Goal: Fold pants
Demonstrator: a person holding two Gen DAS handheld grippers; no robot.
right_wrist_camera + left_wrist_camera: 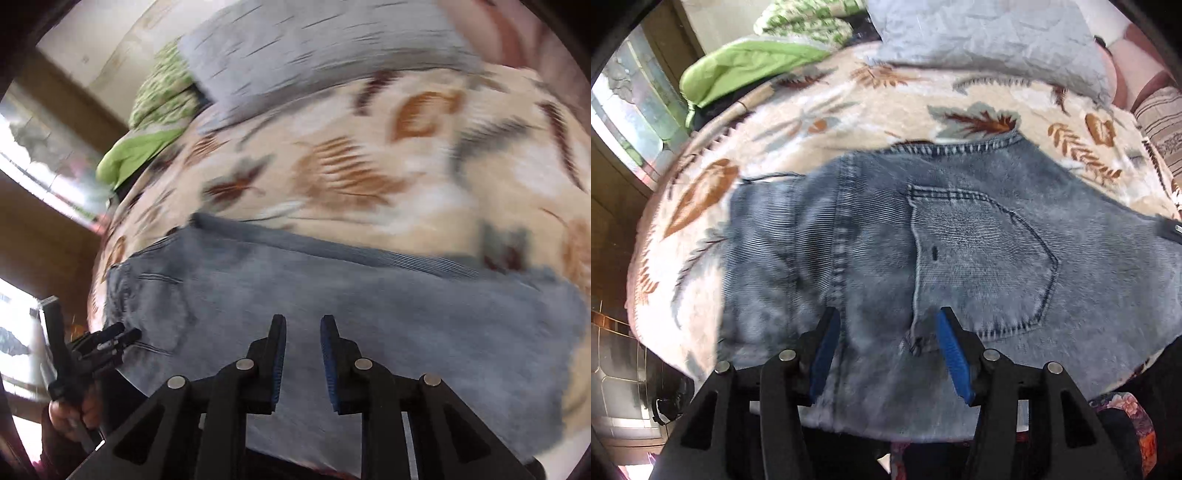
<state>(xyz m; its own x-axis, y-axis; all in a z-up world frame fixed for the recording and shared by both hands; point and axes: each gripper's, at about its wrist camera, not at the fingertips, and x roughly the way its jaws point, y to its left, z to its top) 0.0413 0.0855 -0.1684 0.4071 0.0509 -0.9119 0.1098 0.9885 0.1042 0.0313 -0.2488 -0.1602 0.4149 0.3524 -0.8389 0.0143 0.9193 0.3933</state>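
The jeans [960, 240] lie flat on the bed [820, 110] for folding. Left tongs [886, 321] hover wide apart, empty (pocket side up); right tongs [303, 325] narrow, gripping nothing.

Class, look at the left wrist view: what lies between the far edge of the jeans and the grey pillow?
Only the leaf-patterned blanket lies between the jeans and the grey pillow; nothing else rests on that stretch. The left wrist view shows it sharply; the right wrist view agrees, though blurred.

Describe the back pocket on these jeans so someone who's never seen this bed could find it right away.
Start at the bed with the cream leaf-print blanket. The faded blue jeans lie spread across its near side. The back pocket is the five-sided patch outlined in dark double stitching just right of the long centre seam, with a small dark slit near its left edge.
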